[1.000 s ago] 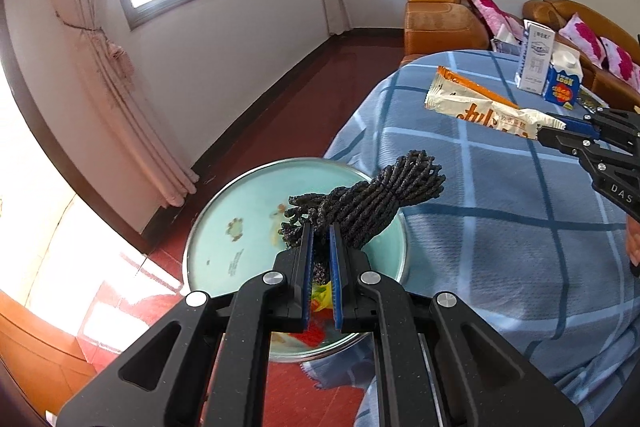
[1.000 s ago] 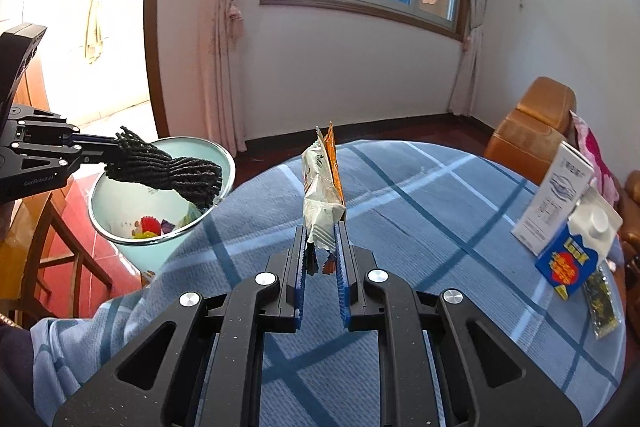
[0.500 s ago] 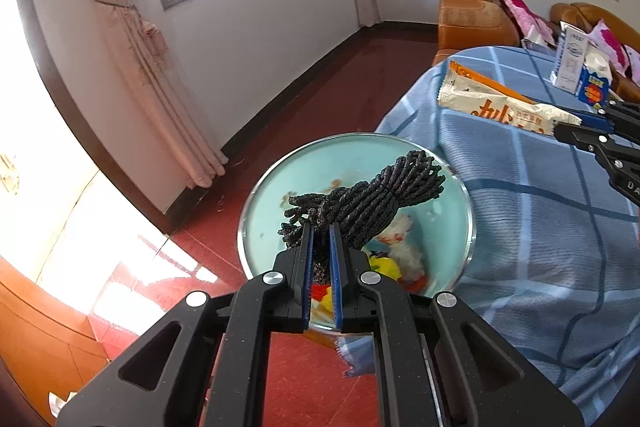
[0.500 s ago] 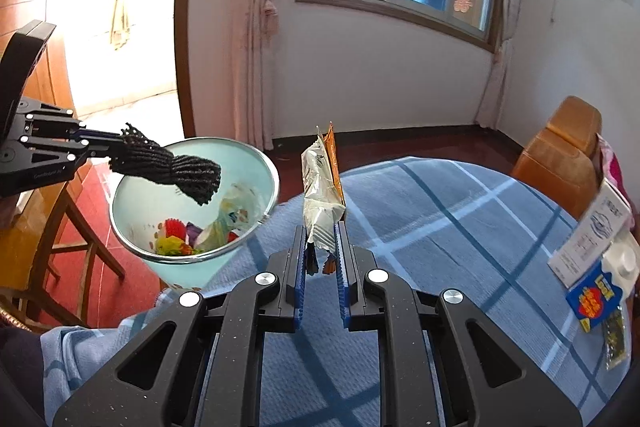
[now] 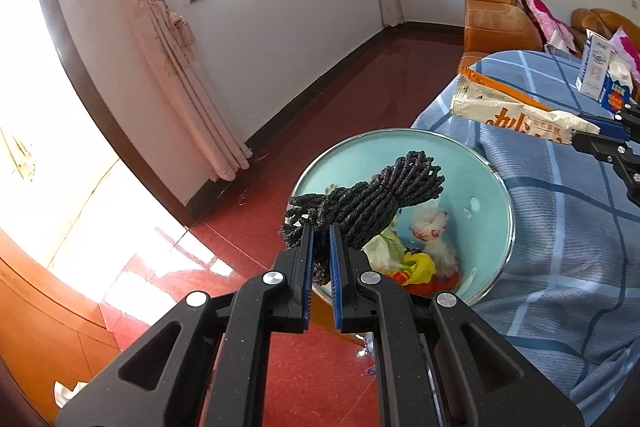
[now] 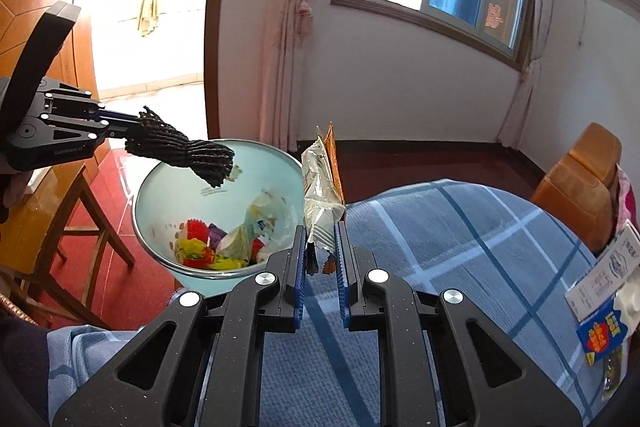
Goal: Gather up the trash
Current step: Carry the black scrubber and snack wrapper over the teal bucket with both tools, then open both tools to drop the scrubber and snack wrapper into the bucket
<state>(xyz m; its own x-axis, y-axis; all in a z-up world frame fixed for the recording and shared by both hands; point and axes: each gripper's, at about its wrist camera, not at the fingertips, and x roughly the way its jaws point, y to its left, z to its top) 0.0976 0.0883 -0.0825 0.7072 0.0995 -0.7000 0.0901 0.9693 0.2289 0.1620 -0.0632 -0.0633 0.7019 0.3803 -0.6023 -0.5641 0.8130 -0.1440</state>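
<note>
My left gripper (image 5: 320, 233) is shut on a bundle of dark braided cord (image 5: 372, 203), which hangs over the open mouth of a pale green trash bin (image 5: 486, 163). The right wrist view shows that left gripper (image 6: 120, 125) and the cord (image 6: 188, 153) above the bin (image 6: 160, 183), which holds several colourful wrappers. My right gripper (image 6: 322, 235) is shut on a white and orange snack wrapper (image 6: 320, 195), standing upright just right of the bin's rim. In the left wrist view the wrapper (image 5: 516, 111) sticks out from the right gripper (image 5: 600, 133) over the table edge.
A blue checked cloth covers the round table (image 6: 460, 235). Two cartons (image 6: 604, 299) stand at its far right side. A wooden chair (image 6: 80, 211) is left of the bin, an orange sofa (image 5: 492, 15) behind the table, and a red floor (image 5: 248, 259) under the bin.
Both grippers have travelled toward the bin. The cord now hangs over the bin's middle and the wrapper has come up close to its rim. More of the bin's contents show.
</note>
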